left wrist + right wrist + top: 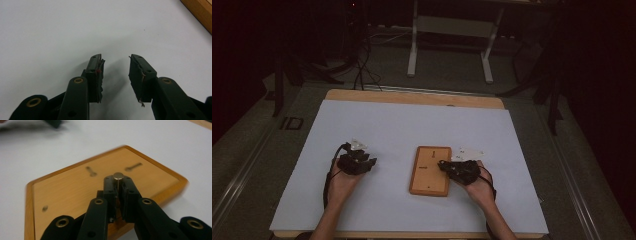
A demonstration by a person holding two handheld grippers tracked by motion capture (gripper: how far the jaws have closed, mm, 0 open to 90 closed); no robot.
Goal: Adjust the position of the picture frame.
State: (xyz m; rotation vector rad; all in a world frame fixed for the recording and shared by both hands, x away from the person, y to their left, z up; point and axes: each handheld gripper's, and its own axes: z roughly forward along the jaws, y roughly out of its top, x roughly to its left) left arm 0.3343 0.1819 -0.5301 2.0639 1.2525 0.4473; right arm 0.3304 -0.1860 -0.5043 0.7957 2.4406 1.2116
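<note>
A flat wooden board (430, 170) with keyhole slots lies on the white sheet near the table's middle. Over its right edge, my right gripper (443, 164) is shut on a small metal pin. In the right gripper view the pin (118, 178) stands upright between the jaws above the board (75, 190), its round head poking out at the tips of the right gripper (118, 183). To the left of the board my left gripper (369, 162) rests low over the sheet. In the left gripper view the left gripper (115, 62) is open, holding nothing, with bare white sheet beneath.
A white sheet (402, 125) covers most of the wooden table (412, 98). A strip of the table's wood (200, 12) shows at the top right of the left gripper view. Beyond the table stand a white metal frame (449, 30), cables and dark floor.
</note>
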